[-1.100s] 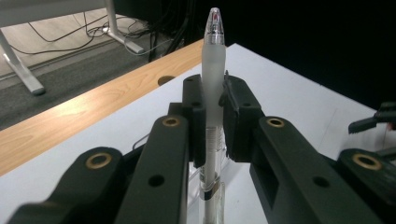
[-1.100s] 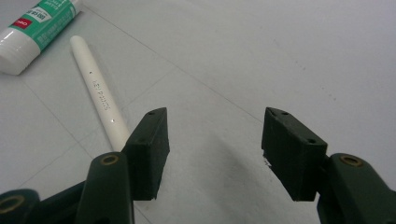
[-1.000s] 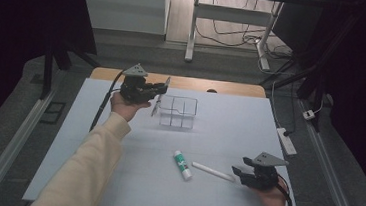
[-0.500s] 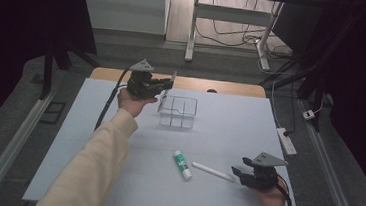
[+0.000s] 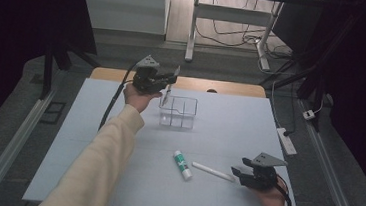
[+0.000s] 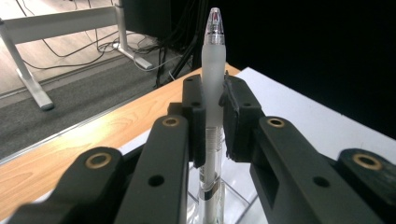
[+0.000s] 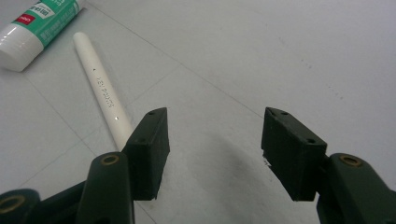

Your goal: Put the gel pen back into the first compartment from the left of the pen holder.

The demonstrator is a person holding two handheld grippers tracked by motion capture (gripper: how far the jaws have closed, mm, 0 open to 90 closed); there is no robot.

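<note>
My left gripper point(image 5: 172, 78) is shut on a frosted pen point(image 6: 212, 70), which stands upright between its pads, tip cap up. The pen point(image 5: 168, 91) hangs at the far left corner of a clear divided box point(image 5: 177, 112), whose wall point(image 6: 236, 198) lies just under the jaws. My right gripper point(image 5: 238, 172) rests near the table's front right, open and holding nothing point(image 7: 215, 140). A white stick point(image 7: 100, 88) lies just left of its left jaw and runs away from it. Beyond the stick lies a green-and-white glue stick point(image 5: 182, 164).
The white mat point(image 5: 92, 140) covers most of the table, with a strip of wooden tabletop point(image 5: 232, 88) behind it. A white power strip point(image 5: 286, 140) lies off the mat's right edge. Desk legs and cables stand on the floor beyond.
My left hand has carried the pen to the right and a little farther back, up to the clear box. The right gripper, the stick and the glue stick have not moved.
</note>
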